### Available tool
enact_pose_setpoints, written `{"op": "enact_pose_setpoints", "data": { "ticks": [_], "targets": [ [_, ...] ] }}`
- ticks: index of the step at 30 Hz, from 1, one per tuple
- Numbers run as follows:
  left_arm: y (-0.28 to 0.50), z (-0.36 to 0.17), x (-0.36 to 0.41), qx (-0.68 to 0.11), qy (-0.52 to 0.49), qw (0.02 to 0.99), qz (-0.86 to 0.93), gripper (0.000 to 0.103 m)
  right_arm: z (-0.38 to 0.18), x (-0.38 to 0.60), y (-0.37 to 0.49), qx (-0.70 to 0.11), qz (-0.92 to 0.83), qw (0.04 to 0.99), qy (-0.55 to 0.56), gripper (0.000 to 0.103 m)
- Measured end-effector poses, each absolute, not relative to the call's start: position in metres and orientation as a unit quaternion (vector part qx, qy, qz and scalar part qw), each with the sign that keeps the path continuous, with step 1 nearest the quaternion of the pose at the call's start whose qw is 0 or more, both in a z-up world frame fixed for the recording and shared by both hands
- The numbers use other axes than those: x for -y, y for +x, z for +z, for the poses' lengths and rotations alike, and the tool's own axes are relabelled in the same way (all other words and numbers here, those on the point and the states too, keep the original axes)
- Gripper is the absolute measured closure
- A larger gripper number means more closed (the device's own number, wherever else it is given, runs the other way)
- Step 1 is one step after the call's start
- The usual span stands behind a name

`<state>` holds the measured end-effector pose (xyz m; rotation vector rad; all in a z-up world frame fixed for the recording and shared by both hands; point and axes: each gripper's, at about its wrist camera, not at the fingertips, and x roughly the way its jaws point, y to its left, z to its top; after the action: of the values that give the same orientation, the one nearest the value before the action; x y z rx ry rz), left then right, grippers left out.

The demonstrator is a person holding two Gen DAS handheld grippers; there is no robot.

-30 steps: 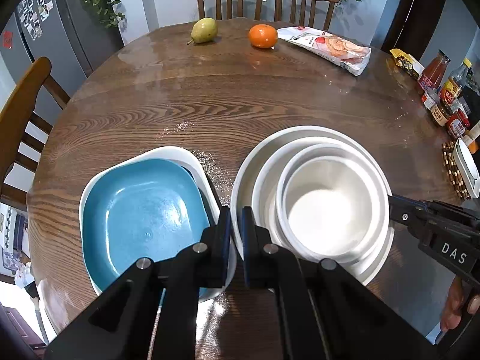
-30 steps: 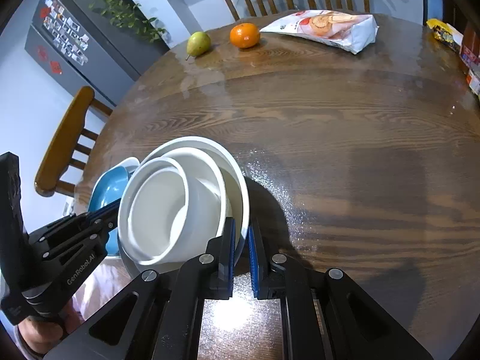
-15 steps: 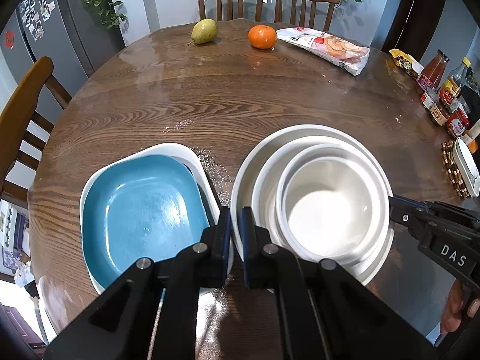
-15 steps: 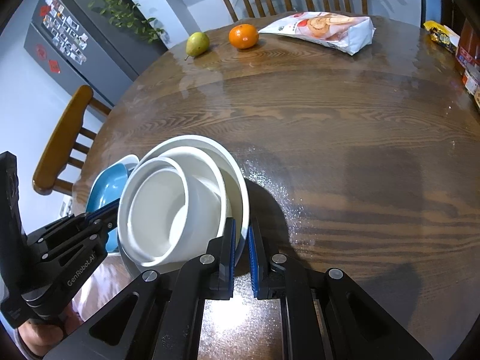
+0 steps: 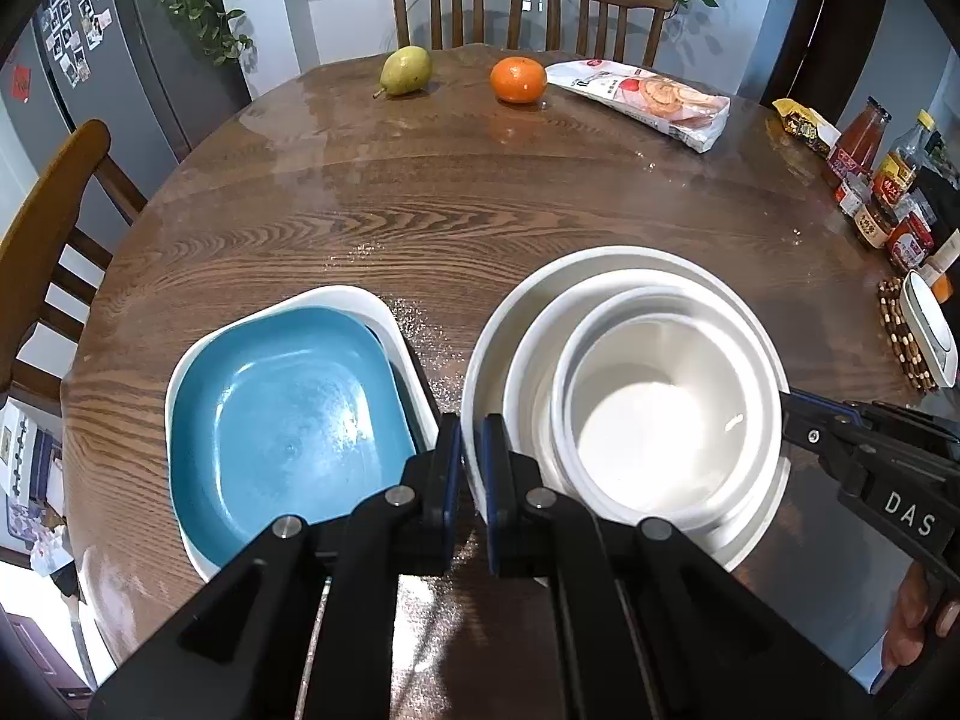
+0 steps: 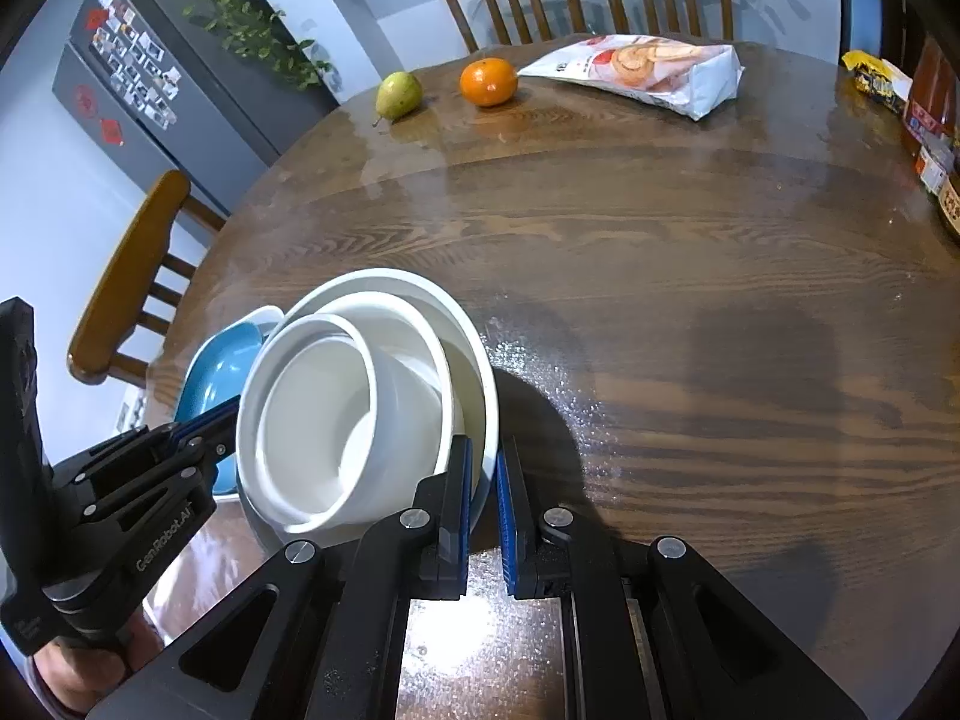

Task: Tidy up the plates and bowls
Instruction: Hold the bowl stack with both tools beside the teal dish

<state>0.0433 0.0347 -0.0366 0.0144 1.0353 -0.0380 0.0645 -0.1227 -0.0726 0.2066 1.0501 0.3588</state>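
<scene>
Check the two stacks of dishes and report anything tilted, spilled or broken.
Nothing stands out. The three round white bowls sit nested off-centre but level, and the square blue plate lies flat inside the white square dish. No chips or spills show on the glossy round wooden table.

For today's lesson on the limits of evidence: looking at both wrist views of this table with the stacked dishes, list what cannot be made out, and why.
- Underside and lower walls of the nested white bowls: both views, hidden by the outer bowl.
- White dish under the blue plate: left wrist view, mostly covered by the plate.
- Jar labels: left wrist view, too small.
- Left hand-held gripper contact with the bowl rim: its fingers hide it.
- Person's hand: cut off by the edge.
</scene>
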Motion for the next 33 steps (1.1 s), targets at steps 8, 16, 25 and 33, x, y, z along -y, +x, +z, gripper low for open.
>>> {"op": "enact_pose_setpoints", "data": {
  "ticks": [8, 16, 25, 33],
  "targets": [
    [0.040, -0.033, -0.033, -0.490, 0.008, 0.872, -0.018, 0.101, -0.066, 0.123, 0.057, -0.489, 0.170, 0.850, 0.096, 0.091],
    [0.037, -0.026, -0.031, -0.479, 0.012, 0.877, -0.018, 0.101, -0.058, 0.123, 0.051, -0.480, 0.169, 0.856, 0.094, 0.091],
    [0.036, -0.021, -0.032, -0.472, 0.013, 0.881, -0.018, 0.101, -0.052, 0.123, 0.049, -0.473, 0.169, 0.860, 0.095, 0.091],
    [0.034, -0.016, -0.030, -0.466, 0.013, 0.885, -0.017, 0.100, -0.047, 0.122, 0.047, -0.467, 0.168, 0.863, 0.092, 0.091]
  ]
}}
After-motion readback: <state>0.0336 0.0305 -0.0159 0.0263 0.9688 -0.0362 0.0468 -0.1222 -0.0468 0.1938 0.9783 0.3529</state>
